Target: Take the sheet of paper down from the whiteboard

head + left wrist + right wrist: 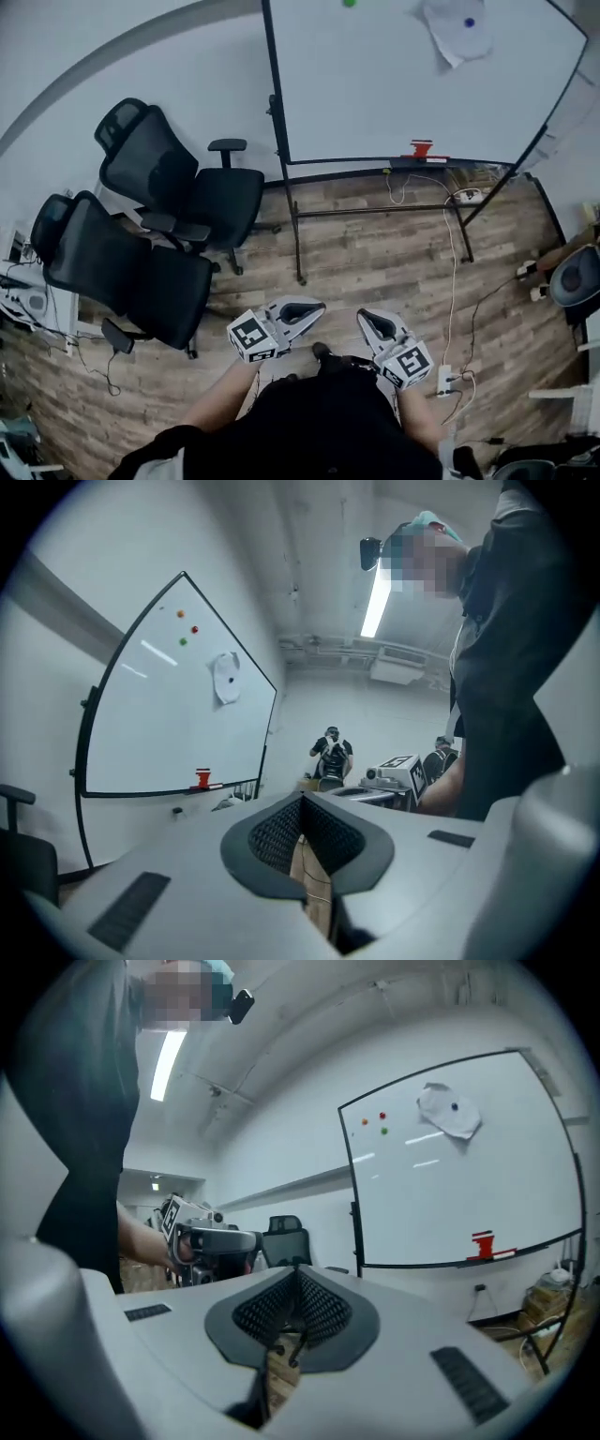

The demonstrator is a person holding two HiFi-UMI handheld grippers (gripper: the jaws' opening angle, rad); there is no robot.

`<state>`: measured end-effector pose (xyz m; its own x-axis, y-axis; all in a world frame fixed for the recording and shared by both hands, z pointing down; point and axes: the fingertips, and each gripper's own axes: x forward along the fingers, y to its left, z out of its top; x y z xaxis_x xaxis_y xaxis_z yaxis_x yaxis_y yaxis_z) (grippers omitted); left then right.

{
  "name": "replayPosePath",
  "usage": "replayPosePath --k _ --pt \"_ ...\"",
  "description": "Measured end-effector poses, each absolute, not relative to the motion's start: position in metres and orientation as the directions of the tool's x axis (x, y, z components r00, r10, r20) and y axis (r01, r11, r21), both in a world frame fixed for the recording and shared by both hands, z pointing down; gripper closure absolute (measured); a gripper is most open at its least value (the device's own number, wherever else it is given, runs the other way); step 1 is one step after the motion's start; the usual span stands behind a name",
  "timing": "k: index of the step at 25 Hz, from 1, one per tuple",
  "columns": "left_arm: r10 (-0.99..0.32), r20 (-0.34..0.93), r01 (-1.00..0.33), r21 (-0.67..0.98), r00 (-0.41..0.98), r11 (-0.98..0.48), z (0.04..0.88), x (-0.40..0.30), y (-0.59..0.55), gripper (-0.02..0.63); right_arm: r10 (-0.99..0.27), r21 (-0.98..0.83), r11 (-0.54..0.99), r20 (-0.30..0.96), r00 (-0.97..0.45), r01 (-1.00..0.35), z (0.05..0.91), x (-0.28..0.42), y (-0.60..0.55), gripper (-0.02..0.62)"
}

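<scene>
Wood-plank floor (375,258); whiteboard (375,94) on stand ahead of us. Sheet of paper (455,37) high on board's right, hung askew, one corner pointing down; long axis we could not tell. White, crumpled, blue magnet (469,22) on it. Black chairs (225,197) left, cable (451,244) on floor between. We held left gripper (302,312) and right gripper (375,324) closed, empty, well apart from board.

The wood floor (375,262) carries two black chairs (131,272), whiteboard stand (296,234), cables (452,267).
</scene>
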<state>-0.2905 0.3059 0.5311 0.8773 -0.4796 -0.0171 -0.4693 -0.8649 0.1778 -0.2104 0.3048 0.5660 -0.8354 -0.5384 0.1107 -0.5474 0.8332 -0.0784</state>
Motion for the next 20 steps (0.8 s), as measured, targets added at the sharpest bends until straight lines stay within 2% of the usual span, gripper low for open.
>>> replayPosePath --k 3,9,16,20 --pt "-0.432 -0.026 -0.422 0.171 0.901 -0.890 0.524 -0.292 0.331 0.594 -0.625 -0.093 0.770 0.090 -0.776 -0.631 0.557 -0.207 0.337 0.569" --pt "-0.402 -0.032 -0.390 0.183 0.915 -0.903 0.536 -0.316 0.374 0.594 -0.702 -0.087 0.699 0.102 -0.705 -0.710 0.562 -0.223 0.390 0.569" --pt "-0.329 -0.019 -0.318 0.208 0.944 -0.925 0.548 -0.305 0.405 0.594 -0.772 -0.104 0.627 0.049 -0.634 -0.772 0.553 -0.213 0.433 0.569" --pt "-0.315 -0.024 -0.304 0.207 0.949 -0.930 0.541 -0.297 0.398 0.594 -0.786 -0.093 0.606 0.083 -0.613 -0.790 0.561 -0.194 0.437 0.569"
